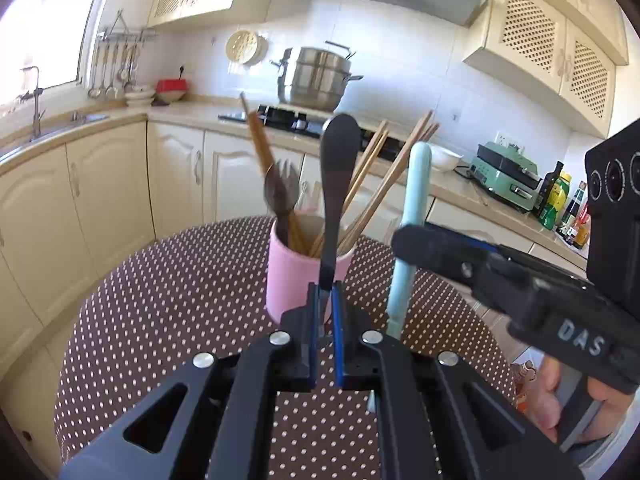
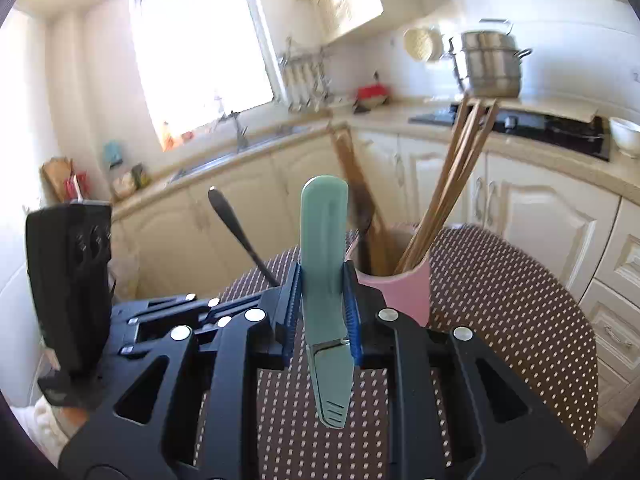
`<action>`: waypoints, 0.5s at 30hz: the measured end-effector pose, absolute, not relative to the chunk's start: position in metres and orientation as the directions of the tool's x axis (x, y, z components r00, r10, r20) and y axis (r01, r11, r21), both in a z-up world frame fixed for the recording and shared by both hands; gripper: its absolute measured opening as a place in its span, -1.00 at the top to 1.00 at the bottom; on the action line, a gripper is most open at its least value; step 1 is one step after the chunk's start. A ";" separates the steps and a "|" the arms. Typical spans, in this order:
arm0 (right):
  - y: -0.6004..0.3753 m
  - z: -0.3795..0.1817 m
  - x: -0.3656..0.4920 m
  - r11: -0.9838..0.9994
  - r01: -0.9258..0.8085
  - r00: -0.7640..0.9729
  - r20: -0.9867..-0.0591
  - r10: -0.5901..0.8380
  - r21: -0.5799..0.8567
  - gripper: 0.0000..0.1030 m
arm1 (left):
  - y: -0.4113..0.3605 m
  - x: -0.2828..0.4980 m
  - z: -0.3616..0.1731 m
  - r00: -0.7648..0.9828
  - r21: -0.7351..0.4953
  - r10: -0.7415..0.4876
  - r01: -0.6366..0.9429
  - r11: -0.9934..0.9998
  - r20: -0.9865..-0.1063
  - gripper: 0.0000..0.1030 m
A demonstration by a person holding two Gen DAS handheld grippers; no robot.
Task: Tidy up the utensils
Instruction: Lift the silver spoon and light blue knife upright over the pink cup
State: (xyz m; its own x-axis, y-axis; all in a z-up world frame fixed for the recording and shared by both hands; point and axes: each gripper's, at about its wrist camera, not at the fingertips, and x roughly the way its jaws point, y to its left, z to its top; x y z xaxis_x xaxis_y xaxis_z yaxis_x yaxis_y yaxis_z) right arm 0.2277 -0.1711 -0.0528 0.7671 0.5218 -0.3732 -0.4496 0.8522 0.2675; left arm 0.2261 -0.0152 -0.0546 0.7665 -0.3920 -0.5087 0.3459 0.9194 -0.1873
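Your left claw [image 1: 325, 300] is clamped narrowly on the thin handle of a matte black spoon [image 1: 338, 168], whose smooth oval bowl stands upright above the blue ribbed pads. Your right claw [image 2: 325, 312] is closed on a pale mint-green knife [image 2: 323, 264] with a rounded, glossy plastic handle; it grips near where the handle meets the sheathed blade, the handle pointing up and the ridged tip hanging below the pads. Both utensils are lifted clear of the tabletop [image 1: 180, 288], a round surface under a brown cloth dotted with small white spots. Just beyond both claws, toward the far edge of the tabletop, stands a cylindrical pink cup [image 1: 288, 276] with a smooth matte wall. In it lean a bundle of slender wooden chopsticks [image 1: 376, 184], a flat wooden spatula [image 1: 258, 144] and a dark fork [image 1: 280, 192] with its tines up. The black spoon shows directly in front of the cup, and the green knife stands beside the cup's right rim in the left wrist view.
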 end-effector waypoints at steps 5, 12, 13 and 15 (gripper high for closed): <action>-0.184 -0.036 0.224 0.868 -0.412 0.835 -0.266 0.482 0.277 0.60 | -0.025 0.226 -0.032 0.783 -0.171 -0.414 0.379 0.909 -0.465 0.97; -0.189 -0.015 0.227 0.872 -0.390 0.870 -0.191 0.454 0.295 0.60 | -0.034 0.242 -0.020 0.767 -0.205 -0.457 0.409 0.889 -0.451 0.97; -0.187 -0.016 0.230 0.870 -0.392 0.869 -0.192 0.457 0.297 0.60 | -0.036 0.244 -0.021 0.771 -0.192 -0.448 0.406 0.893 -0.452 0.97; -0.185 -0.019 0.234 0.876 -0.382 0.872 -0.198 0.447 0.295 0.59 | -0.035 0.248 -0.027 0.761 -0.206 -0.454 0.406 0.890 -0.463 0.97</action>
State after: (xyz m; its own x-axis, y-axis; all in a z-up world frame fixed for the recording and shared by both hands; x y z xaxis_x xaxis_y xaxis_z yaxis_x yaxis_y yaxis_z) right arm 0.2343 -0.1848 -0.0189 0.8724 0.4470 -0.1977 -0.3820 0.8759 0.2947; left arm 0.2484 -0.0345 -0.0275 0.7614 -0.4539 -0.4628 0.4059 0.8905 -0.2055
